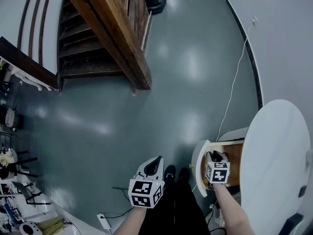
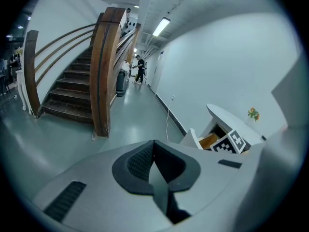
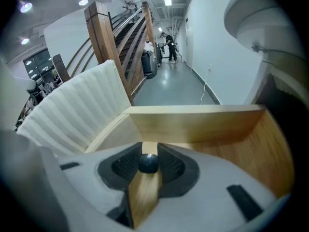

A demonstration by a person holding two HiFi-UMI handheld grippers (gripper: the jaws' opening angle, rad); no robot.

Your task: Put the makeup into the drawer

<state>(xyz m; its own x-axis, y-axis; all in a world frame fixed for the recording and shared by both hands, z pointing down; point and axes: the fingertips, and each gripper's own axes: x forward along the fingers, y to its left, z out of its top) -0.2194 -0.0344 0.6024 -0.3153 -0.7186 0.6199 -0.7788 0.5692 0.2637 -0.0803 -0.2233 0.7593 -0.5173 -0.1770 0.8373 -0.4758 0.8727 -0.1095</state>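
A small dark round makeup piece (image 3: pixel 148 163) sits pinched between the black pads of my right gripper (image 3: pixel 149 148), which is shut on it. That gripper (image 1: pixel 216 156) points steeply down inside the open wooden drawer (image 3: pixel 231 139) of a white cabinet, just above the drawer floor. In the head view the drawer (image 1: pixel 234 153) lies at the lower right, its white front (image 1: pixel 198 173) pulled out toward me. My left gripper (image 1: pixel 154 165) hangs over the floor to the left of the drawer, shut, with nothing between its jaws (image 2: pixel 153 144). The makeup piece is hidden in the head view.
A round white tabletop (image 1: pixel 276 165) overhangs the drawer on the right. A white cable (image 1: pixel 234 82) runs along the grey floor by the wall. A wooden staircase (image 1: pixel 105 38) stands farther off. Cluttered white furniture (image 1: pixel 19 214) is at the lower left.
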